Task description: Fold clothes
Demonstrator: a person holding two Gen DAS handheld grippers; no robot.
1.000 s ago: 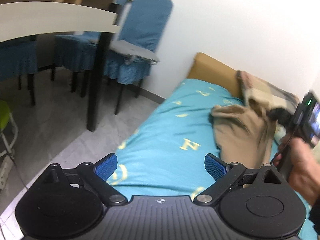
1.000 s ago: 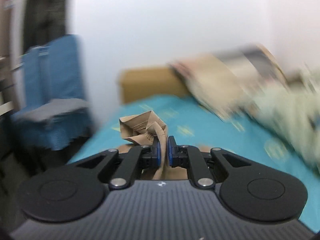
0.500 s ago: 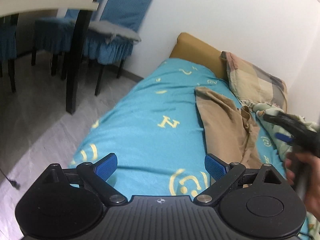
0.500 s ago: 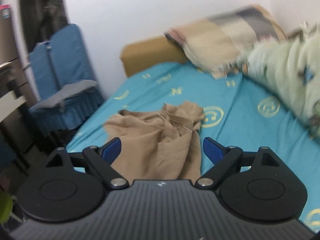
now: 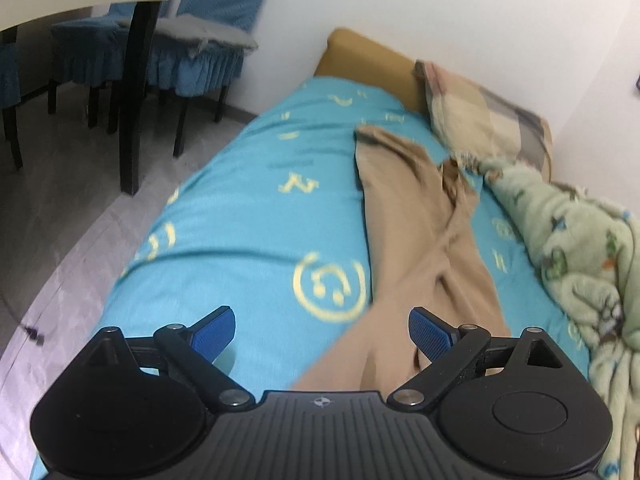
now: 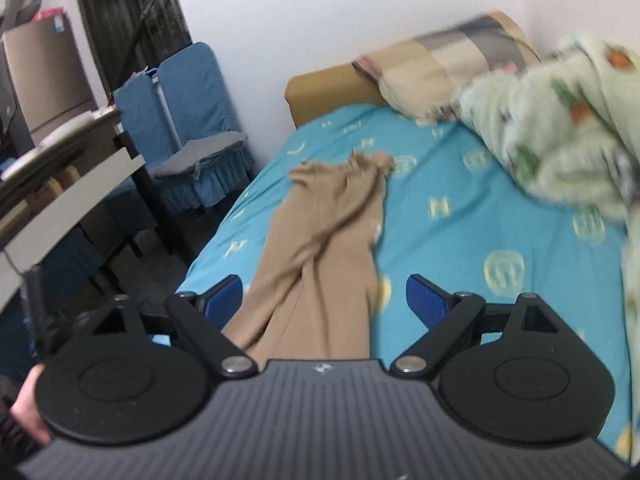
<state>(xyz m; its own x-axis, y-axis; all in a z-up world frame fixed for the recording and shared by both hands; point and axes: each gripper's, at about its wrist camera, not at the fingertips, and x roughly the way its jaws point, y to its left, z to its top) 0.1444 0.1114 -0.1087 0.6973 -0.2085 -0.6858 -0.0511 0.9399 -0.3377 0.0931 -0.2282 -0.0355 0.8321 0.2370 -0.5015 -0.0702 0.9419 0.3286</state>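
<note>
Since a second ago the right tongs [image 6: 324, 300] have let go of the tan trousers [image 6: 320, 240], which now lie stretched lengthwise on the bed [image 6: 460, 240], waistband at the far end near the pillow [image 6: 440, 56]. Both the right and the left tongs [image 5: 322, 330] gape wide and hold nothing. Laying out looks done; no fold is made yet. Only the right view shows the desk [image 6: 72, 192] with clutter on it; the left shows the floor [image 5: 72, 208].
</note>
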